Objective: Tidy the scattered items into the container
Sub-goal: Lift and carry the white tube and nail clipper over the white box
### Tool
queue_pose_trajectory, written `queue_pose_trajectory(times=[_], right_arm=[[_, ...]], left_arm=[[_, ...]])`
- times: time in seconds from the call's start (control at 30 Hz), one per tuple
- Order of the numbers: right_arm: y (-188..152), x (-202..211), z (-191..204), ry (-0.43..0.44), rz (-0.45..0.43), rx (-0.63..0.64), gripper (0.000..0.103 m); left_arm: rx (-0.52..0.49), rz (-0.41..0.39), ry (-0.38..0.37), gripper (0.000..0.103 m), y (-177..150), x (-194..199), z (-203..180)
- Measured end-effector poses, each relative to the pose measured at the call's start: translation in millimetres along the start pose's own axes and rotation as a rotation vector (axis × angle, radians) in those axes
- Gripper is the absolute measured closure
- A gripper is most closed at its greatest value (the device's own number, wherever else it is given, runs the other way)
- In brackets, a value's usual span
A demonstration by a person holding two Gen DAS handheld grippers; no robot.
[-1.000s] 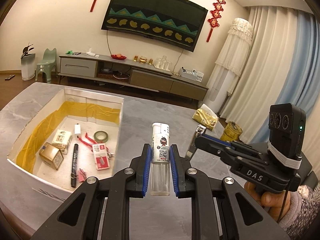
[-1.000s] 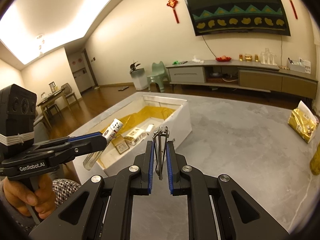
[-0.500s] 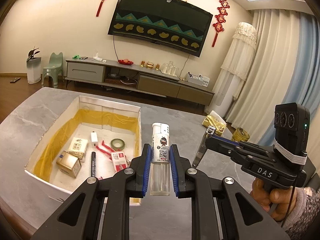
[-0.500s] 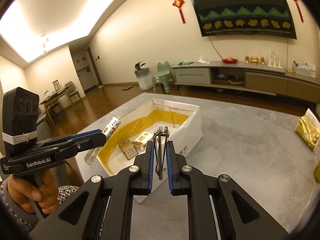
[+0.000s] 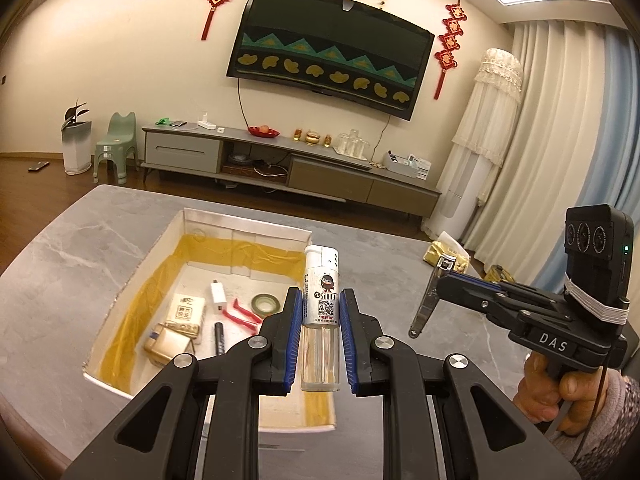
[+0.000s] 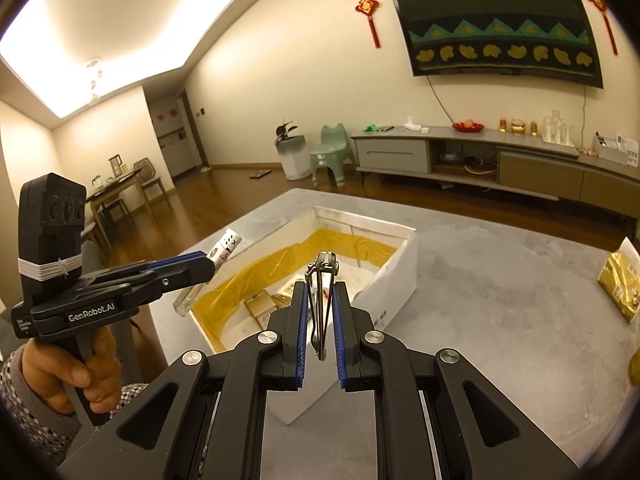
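My left gripper (image 5: 320, 300) is shut on a clear lighter (image 5: 321, 312) with a white printed top, held upright over the near right corner of the white box (image 5: 244, 226) lined with yellow tape. My right gripper (image 6: 320, 292) is shut on metal nail clippers (image 6: 321, 304), held above the box's near wall (image 6: 394, 284). In the left wrist view the right gripper (image 5: 444, 286) carries the nail clippers (image 5: 430, 300) over bare table to the right of the box. In the right wrist view the left gripper (image 6: 200, 268) holds the lighter (image 6: 216, 268) at the box's left edge.
Inside the box lie small gold and cream boxes (image 5: 176, 332), a white plug (image 5: 218, 294), a tape roll (image 5: 265, 303), red clips (image 5: 240, 316) and a black pen (image 5: 219, 338). A gold packet (image 5: 446, 254) sits at the grey table's (image 5: 52, 264) far right. A hand (image 5: 560, 388) grips each handle.
Both grippers have moved toward the box with their items still held. The lighter now hangs over the box's near right corner, and the nail clippers are closer to its near wall.
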State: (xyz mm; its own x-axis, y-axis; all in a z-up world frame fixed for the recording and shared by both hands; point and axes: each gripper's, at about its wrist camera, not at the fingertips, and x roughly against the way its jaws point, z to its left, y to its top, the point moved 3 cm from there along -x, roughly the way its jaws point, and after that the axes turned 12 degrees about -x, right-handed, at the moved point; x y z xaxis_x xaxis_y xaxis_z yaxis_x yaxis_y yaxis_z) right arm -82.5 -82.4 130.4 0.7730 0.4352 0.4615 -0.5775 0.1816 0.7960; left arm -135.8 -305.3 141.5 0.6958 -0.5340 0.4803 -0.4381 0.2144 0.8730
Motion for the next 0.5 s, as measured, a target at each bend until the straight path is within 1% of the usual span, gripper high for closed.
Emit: queue_pose_trajectory(times=[0.5], right_arm=[[23, -33, 20, 0.024, 0.028, 0.029, 0.091]], left_arm=[[-0.046, 0.034, 0.033, 0.083, 17, -14, 33]])
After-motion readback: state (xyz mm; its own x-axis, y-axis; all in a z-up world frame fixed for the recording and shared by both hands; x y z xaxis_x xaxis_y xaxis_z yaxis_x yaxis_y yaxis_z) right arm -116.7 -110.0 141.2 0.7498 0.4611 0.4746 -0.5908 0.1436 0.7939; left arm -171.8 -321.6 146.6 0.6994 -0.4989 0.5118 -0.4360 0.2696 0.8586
